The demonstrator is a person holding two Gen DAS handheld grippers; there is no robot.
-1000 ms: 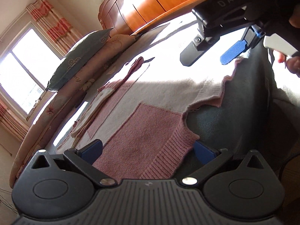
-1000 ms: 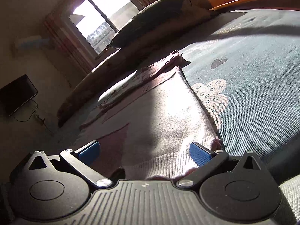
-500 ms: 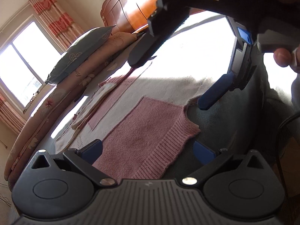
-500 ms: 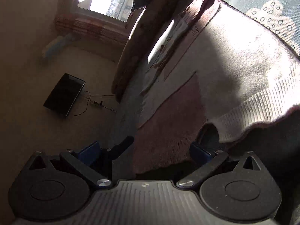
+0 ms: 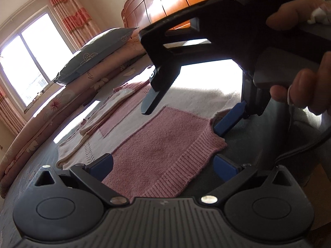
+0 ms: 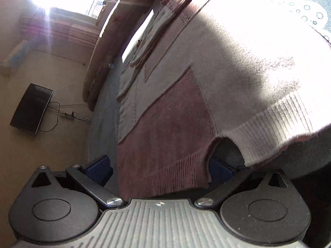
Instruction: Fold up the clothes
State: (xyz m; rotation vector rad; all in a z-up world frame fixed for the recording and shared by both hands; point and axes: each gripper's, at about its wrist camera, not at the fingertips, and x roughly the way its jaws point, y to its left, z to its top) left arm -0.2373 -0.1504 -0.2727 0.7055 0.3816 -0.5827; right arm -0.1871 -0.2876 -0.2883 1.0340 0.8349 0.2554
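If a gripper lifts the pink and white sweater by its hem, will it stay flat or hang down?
The sweater is soft knit lying limp on the bed, so it would probably droop and fold under itself. Its ribbed hem looks stretchy, so it may stretch. The fuzzy surface should grip rather than slip.

Black tongs point(image 5: 163, 165), blue pads point(image 5: 102, 165), silver screws, perhaps a bandaged fingertip

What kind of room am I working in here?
Most likely a home bedroom: a sweater lies on a bed with a pillow stacked on a rolled quilt, a wooden headboard and a curtained window.
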